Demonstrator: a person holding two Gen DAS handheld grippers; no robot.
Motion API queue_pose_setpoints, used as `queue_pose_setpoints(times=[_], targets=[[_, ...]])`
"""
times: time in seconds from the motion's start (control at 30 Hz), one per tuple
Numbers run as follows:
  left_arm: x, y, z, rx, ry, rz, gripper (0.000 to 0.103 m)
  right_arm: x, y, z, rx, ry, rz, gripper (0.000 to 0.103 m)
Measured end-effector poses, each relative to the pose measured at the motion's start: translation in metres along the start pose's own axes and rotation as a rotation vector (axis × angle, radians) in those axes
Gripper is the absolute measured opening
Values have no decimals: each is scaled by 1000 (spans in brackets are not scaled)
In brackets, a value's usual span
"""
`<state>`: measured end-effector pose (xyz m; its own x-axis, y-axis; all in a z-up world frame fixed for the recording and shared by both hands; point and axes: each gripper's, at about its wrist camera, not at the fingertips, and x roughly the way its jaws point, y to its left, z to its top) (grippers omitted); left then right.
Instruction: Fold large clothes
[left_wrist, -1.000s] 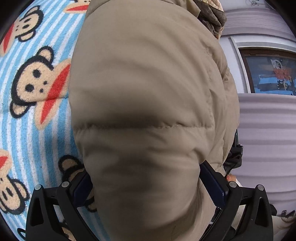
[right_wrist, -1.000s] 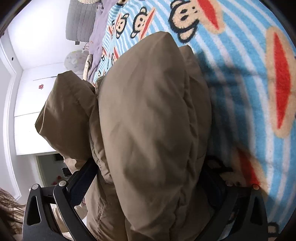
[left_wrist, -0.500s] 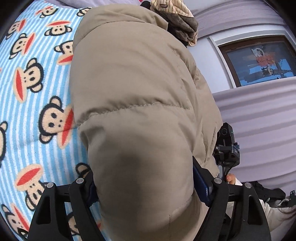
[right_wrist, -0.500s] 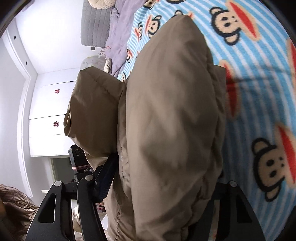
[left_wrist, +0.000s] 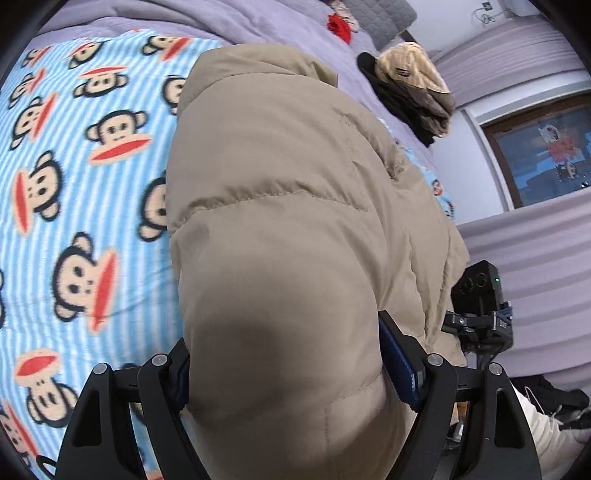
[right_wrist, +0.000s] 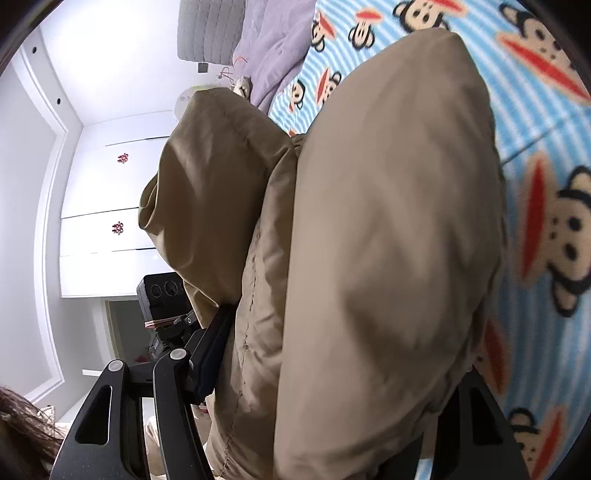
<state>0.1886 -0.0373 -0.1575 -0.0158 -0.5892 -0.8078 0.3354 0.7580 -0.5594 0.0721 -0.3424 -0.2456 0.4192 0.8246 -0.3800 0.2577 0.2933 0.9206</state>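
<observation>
left gripper (left_wrist: 284, 373): my jaws clamped on a thick fold of the tan puffer jacket (left_wrist: 295, 229) — they've just closed in on it, padding bulges out between the fingers
right gripper (right_wrist: 332, 354): also clamped on the jacket (right_wrist: 369, 258), jaws just closed in too; right finger mostly hidden under the fabric
jacket: held up by both my grippers over the bed, bunched and puffy, a stitched seam runs across it in the left view; a loose flap hangs off to the left in the right view
blanket (left_wrist: 74, 184): blue striped with monkey faces, spread on the bed under and beside the jacket
purple sheet (left_wrist: 258, 22): beyond the blanket
clothes pile (left_wrist: 413, 88): dark and tan items lying on the sheet, apart from the jacket
other gripper's camera (left_wrist: 480, 295): seen at right edge of jacket — black box
window (left_wrist: 543, 147): on the wall, right of the bed
</observation>
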Motion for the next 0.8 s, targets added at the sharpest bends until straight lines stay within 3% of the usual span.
queue_pose_setpoints(times=[0.13,0.2,0.3,0.37,0.43,0.53,0.63,0.7,0.8], targets=[[8,35,-7,-33,29,76,83,34,12,-7,-7,44,-217,68],[2,43,-13,-25,11,92,83,29,23,-15,-40,31,-306,68],[-11,44,-17,6,-28,156,83,-5,41,-29,-101,-55,-413,66],[-26,38,-18,51,-73,209,83,-28,56,-33,-111,-128,-401,59],[-42,27,-12,100,-125,228,82,-53,61,-35,-103,-181,-371,36],[-48,6,4,153,-170,251,82,-60,55,-19,-68,-222,-324,14],[-37,-6,27,186,-185,317,82,-19,55,8,-43,-204,-335,11],[-26,-10,40,179,-175,324,82,7,40,17,-17,-163,-379,9],[-4,-12,50,172,-142,345,82,40,20,30,50,-108,-363,9]])
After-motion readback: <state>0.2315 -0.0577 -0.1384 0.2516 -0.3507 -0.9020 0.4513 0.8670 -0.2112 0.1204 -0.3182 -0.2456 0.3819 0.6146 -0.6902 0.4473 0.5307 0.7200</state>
